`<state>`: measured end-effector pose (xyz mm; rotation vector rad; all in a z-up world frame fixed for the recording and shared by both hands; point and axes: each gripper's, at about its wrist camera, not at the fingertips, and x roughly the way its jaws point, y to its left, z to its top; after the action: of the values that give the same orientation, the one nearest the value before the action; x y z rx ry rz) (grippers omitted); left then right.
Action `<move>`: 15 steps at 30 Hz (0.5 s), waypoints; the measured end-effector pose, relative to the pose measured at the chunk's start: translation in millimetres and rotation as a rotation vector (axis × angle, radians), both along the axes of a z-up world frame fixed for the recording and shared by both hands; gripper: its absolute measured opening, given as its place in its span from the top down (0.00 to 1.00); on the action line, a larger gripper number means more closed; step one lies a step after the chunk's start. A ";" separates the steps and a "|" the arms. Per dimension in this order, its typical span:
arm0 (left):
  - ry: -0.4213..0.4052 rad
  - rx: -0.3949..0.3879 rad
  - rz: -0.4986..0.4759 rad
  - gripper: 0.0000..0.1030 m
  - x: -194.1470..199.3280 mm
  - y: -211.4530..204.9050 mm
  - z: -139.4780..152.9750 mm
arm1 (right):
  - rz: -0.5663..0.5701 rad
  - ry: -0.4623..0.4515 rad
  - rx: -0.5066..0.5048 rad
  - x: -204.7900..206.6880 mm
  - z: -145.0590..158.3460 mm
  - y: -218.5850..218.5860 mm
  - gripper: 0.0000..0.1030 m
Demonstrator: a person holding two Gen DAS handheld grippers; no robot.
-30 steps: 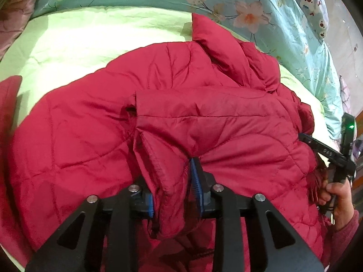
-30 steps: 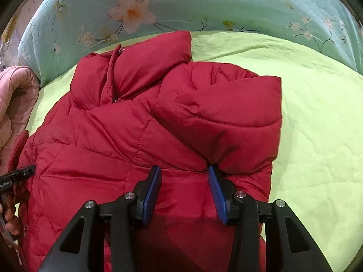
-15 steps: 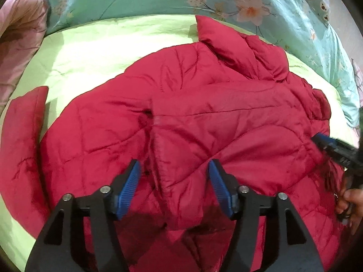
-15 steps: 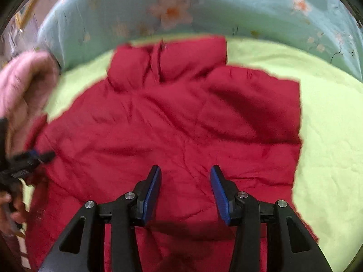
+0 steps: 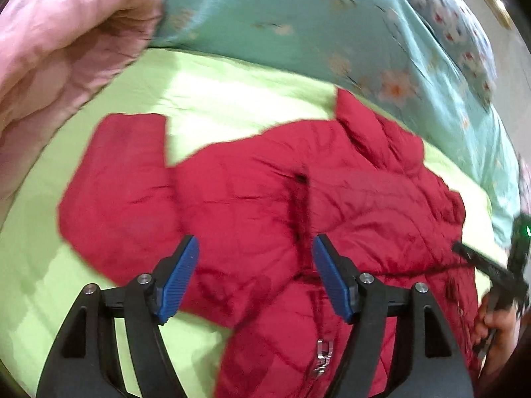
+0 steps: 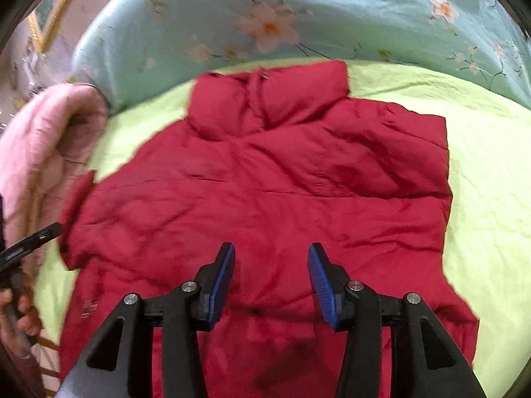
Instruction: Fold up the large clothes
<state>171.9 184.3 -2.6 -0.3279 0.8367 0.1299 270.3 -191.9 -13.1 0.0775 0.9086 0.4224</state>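
The red puffy coat (image 6: pixel 265 192) lies flat on the green bed sheet (image 6: pixel 481 165), collar at 12 o'clock. It looks soft, squashy and light, and a bit slippery — a thin edge is best to pinch. The sleeve (image 5: pixel 122 179) at 9 o'clock looks good. The left tool (image 5: pixel 255 278) is opening with nothing in it — the right tool (image 6: pixel 270 285) is open too, holding nothing
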 end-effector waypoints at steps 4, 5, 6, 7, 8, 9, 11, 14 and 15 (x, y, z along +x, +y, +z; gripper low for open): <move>0.004 -0.013 0.074 0.30 -6.2 25.3 -1.8 | 0.040 0.002 0.055 -25.8 12.0 2.8 0.54; 0.009 -0.021 0.085 0.30 -4.3 28.6 -3.7 | 0.051 -0.001 0.069 -33.1 15.0 3.4 0.54; 0.011 -0.025 0.095 0.30 -4.3 32.7 -4.5 | 0.058 -0.006 0.081 -40.8 18.6 4.3 0.54; 0.010 -0.027 0.104 0.30 -4.0 36.9 -5.2 | 0.064 -0.008 0.097 -45.8 21.0 4.8 0.52; 0.010 -0.026 0.110 0.30 -4.3 39.2 -5.3 | 0.068 -0.005 0.122 -52.8 23.1 3.5 0.52; 0.011 -0.023 0.119 0.30 -3.9 42.5 -5.8 | 0.069 -0.001 0.138 -56.6 24.4 3.6 0.51; 0.013 -0.014 0.134 0.30 -3.4 47.5 -6.3 | 0.071 0.000 0.154 -65.0 26.5 2.6 0.50; 0.023 0.004 0.151 0.30 2.5 52.0 -7.6 | 0.076 -0.011 0.152 -78.7 28.7 3.1 0.49; 0.027 0.009 0.153 0.30 5.3 53.5 -8.2 | 0.081 -0.013 0.152 -83.1 29.6 3.7 0.49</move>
<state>177.2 237.8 -10.8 -0.3823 0.8371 0.2815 187.2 -188.2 16.5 0.1770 0.8680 0.5662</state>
